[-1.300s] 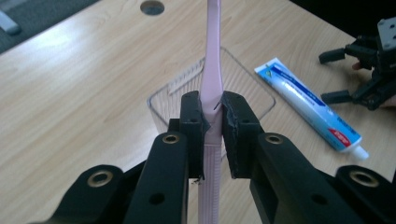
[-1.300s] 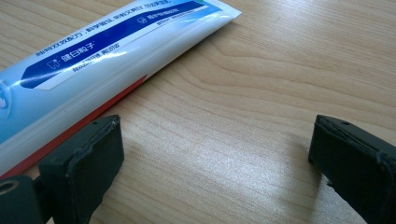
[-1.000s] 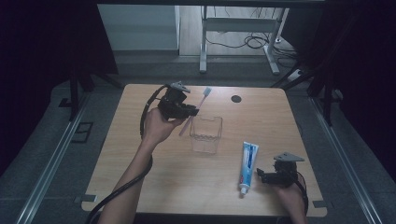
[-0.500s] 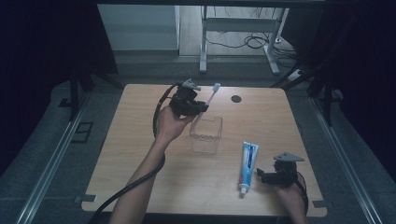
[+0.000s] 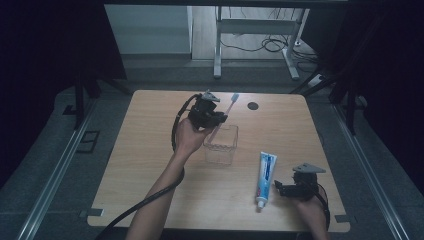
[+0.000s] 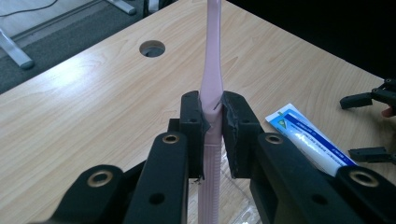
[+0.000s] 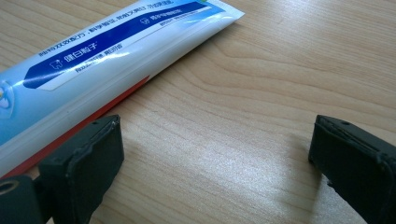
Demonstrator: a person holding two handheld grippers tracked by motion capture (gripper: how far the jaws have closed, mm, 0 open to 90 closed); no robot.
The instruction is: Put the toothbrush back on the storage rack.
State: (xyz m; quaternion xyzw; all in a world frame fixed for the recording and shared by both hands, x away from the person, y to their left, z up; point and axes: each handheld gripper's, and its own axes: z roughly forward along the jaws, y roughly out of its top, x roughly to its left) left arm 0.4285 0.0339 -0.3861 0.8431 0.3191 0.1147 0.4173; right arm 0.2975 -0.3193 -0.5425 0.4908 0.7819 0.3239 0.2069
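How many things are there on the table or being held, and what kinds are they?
Toothbrush, held in the left gripper: 1
Toothpaste tube, lying flat by the right gripper: 1
Clear plastic cup, standing on the table: 1
Total: 3

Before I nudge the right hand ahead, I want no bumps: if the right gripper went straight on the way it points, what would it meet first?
Probably the toothpaste tube: the right gripper is open with bare table between its jaws, and the tube slants across just ahead, nearest its left jaw. Depth is hard to judge.
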